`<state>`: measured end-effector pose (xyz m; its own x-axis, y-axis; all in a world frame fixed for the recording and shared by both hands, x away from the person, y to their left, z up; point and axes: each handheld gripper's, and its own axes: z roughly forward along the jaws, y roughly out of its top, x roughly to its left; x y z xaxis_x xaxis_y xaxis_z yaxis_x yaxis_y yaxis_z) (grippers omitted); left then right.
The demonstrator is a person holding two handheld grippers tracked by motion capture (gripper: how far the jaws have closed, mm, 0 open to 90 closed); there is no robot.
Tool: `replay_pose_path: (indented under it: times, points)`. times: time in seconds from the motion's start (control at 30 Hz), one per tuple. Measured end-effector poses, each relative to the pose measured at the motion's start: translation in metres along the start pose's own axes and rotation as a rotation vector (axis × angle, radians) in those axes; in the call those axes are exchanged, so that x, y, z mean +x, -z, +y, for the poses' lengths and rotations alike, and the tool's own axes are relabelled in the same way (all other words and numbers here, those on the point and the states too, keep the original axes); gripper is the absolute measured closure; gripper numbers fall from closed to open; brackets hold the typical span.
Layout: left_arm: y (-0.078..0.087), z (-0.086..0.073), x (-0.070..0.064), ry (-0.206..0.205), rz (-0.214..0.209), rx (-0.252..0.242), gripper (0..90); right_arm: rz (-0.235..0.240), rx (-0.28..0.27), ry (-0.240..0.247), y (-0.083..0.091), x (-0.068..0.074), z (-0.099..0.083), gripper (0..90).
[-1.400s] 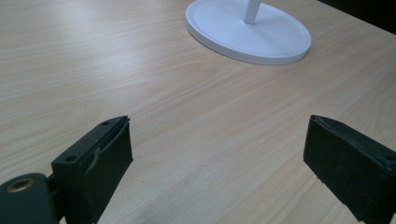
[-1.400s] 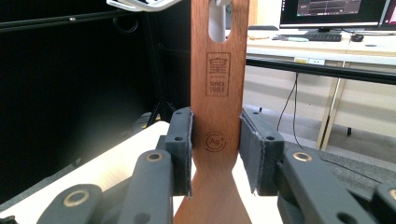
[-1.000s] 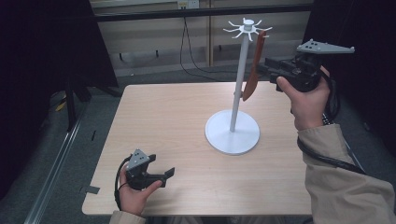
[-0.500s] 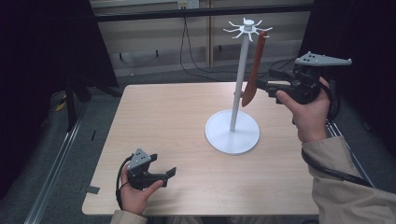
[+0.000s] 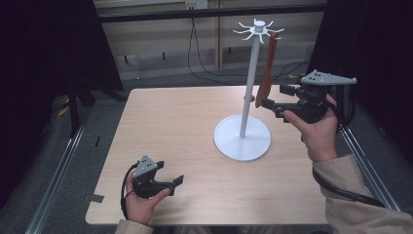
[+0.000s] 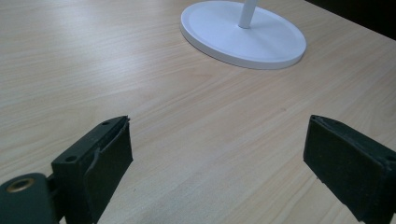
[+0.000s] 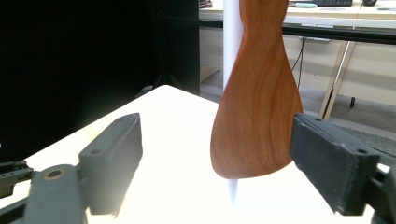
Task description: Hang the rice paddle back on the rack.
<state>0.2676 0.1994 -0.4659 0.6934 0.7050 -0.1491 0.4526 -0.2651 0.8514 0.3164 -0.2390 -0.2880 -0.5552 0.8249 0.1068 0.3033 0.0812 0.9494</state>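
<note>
Right gripper (image 5: 275, 99) has dropped lower and pulled back a bit toward the person since a second ago; wooden spatula still hangs where it was. Left gripper hasn't budged.

Right gripper is held up in the air to the right of the stand, jaws spread wide, nothing between them. From its own view the wooden spatula (image 7: 257, 98) hangs straight ahead, blade down, in the gap between the two jaws but farther off, not touched. White pole (image 7: 232, 42) is right behind the blade.

High view: spatula (image 5: 267, 73) hangs by its handle from one of the hooks at the top of the white stand (image 5: 249, 83), blade end clear above the table (image 5: 180, 122), just beside the right gripper's jaw tips. Stand's round base (image 5: 242, 138) sits on the right half of the table.

Left gripper (image 5: 170, 181) rests low at the front left part of the table, held in the left hand (image 5: 141, 202), jaws wide apart and empty. Its view shows bare wood between its jaws, with the round base (image 6: 243, 35) well ahead.
</note>
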Motion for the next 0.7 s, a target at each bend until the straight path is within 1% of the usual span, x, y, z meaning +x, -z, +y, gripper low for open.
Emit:
replay_pose_path:
  times: [0.07,0.13,0.17,0.37,0.43,0.53,0.63,0.7]
  points:
    - [0.0,0.0,0.0,-0.003,0.004,-0.003,7.8,-0.007,0.004,-0.009,0.0,0.0,-0.006,13.6]
    - [0.0,0.0,0.0,-0.002,0.005,-0.004,7.8,-0.005,0.003,-0.011,0.0,-0.001,-0.008,13.2]
    - [0.0,0.0,0.0,-0.001,0.002,-0.003,7.8,-0.014,0.001,-0.01,0.0,-0.001,-0.013,12.0]
    - [0.0,0.0,0.0,-0.002,0.002,-0.004,7.8,-0.006,0.003,-0.013,0.001,-0.001,-0.023,9.8]
    - [0.0,0.0,0.0,-0.001,-0.002,-0.001,7.8,-0.01,0.004,-0.008,0.001,-0.001,-0.03,8.5]
    - [0.0,0.0,0.0,0.001,-0.003,-0.001,7.8,-0.014,0.006,-0.005,0.002,-0.001,-0.035,8.1]
    - [0.0,0.0,-0.001,-0.002,-0.003,-0.001,7.8,-0.015,0.013,-0.004,0.002,-0.001,-0.046,6.7]
    - [-0.001,0.0,-0.001,-0.002,-0.004,0.0,7.7,-0.015,0.014,-0.003,0.002,-0.001,-0.048,6.4]
